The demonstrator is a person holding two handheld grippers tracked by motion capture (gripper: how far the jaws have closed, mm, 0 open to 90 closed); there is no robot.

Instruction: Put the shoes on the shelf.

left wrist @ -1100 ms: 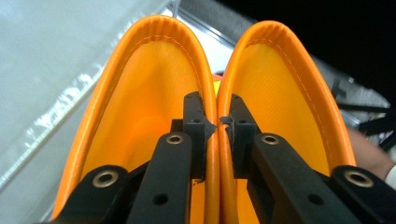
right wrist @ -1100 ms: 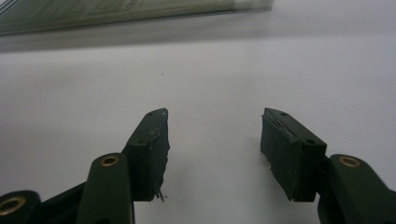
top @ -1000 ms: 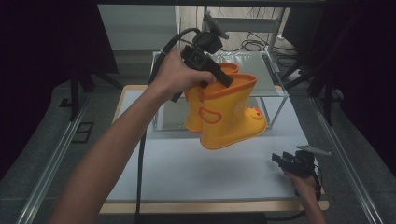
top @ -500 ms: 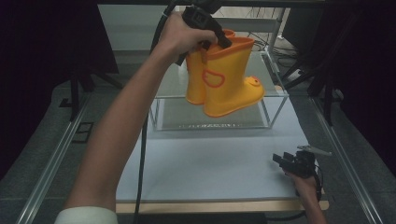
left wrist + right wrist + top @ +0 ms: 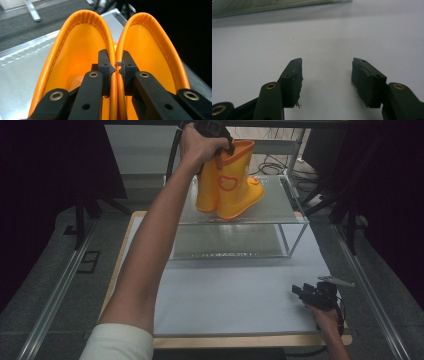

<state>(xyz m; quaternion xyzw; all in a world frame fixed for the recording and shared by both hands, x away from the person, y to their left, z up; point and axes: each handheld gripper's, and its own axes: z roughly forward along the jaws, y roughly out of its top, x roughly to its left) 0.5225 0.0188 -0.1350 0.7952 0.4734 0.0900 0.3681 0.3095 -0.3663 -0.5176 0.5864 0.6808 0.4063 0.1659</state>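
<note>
The left tongs (image 5: 226, 151), clamping both boots (image 5: 231, 182) by their inner cuffs, are carrying them toward twelve o'clock onto the glass shelf (image 5: 280, 207) (nearly landing); right tongs (image 5: 306, 292) are resting apart on the worktop (image 5: 225, 290).

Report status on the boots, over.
Left gripper shut on both yellow boots' inner rims, boots over the glass shelf. Right gripper open, empty, low over the white mat. Nothing in the way.
</note>
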